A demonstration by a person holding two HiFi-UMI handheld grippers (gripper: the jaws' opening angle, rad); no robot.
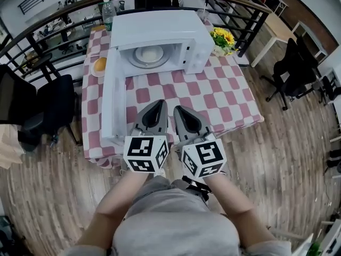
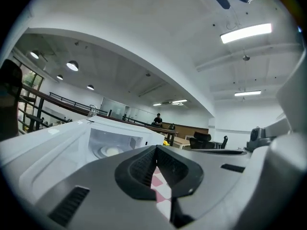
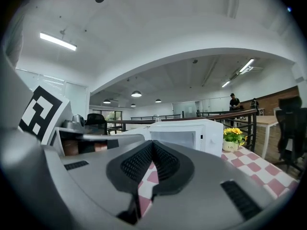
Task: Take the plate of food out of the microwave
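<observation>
A white microwave [image 1: 160,36] stands at the far side of the checkered table [image 1: 234,97], its door [image 1: 113,97] swung open toward me on the left. Inside, a white plate of pale food [image 1: 148,54] rests on the turntable; the same plate of food [image 2: 111,151] shows in the left gripper view. My left gripper [image 1: 155,106] and right gripper [image 1: 180,111] hover side by side over the table's near edge, both shut and empty, well short of the microwave. The microwave [image 3: 184,134] is ahead in the right gripper view.
A small plate with a bun [image 1: 99,65] and a water bottle [image 1: 108,13] sit left of the microwave. A pot of sunflowers [image 1: 222,40] stands at its right. A railing [image 1: 64,9] runs behind the table. Black chairs [image 1: 50,105] stand at both sides.
</observation>
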